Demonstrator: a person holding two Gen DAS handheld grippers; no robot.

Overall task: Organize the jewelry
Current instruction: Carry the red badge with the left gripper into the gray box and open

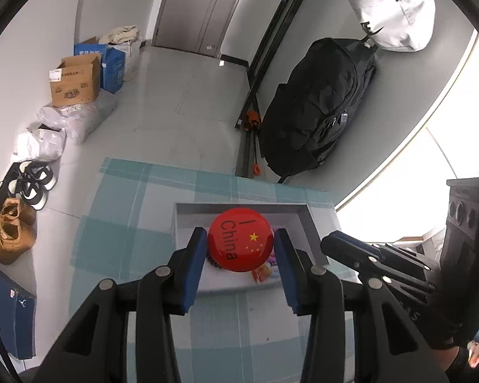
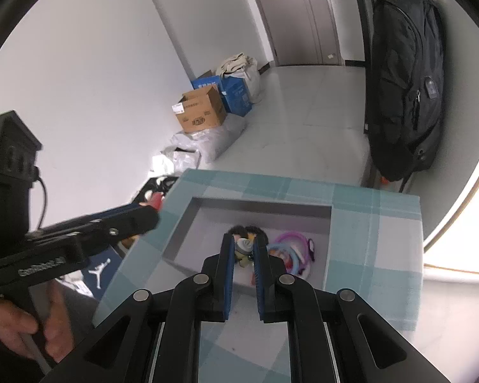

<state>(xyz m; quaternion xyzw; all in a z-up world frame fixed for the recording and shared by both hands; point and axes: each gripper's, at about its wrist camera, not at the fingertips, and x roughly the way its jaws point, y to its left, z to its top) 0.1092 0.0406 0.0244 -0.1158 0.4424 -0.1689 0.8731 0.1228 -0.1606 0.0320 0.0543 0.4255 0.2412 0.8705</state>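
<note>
My left gripper [image 1: 240, 239] is shut on a round red badge [image 1: 240, 244] printed "I China" with yellow stars, held above a grey tray [image 1: 309, 220] on the checked blue cloth. Small colourful items [image 1: 263, 271] show under the badge. In the right wrist view, my right gripper [image 2: 244, 245] is closed around a small doll-like charm [image 2: 243, 249] over the same tray [image 2: 182, 239]. Pink and blue rings [image 2: 292, 249] lie in the tray to its right. The left gripper [image 2: 143, 215] shows at the left, held by a hand.
The checked cloth [image 2: 376, 223] covers a small table. Beyond it lie cardboard boxes [image 1: 76, 79], plastic bags [image 1: 67, 121] and shoes [image 1: 12, 233] along the left wall. A black backpack [image 1: 319, 105] hangs at the right. A door [image 1: 204, 9] is at the back.
</note>
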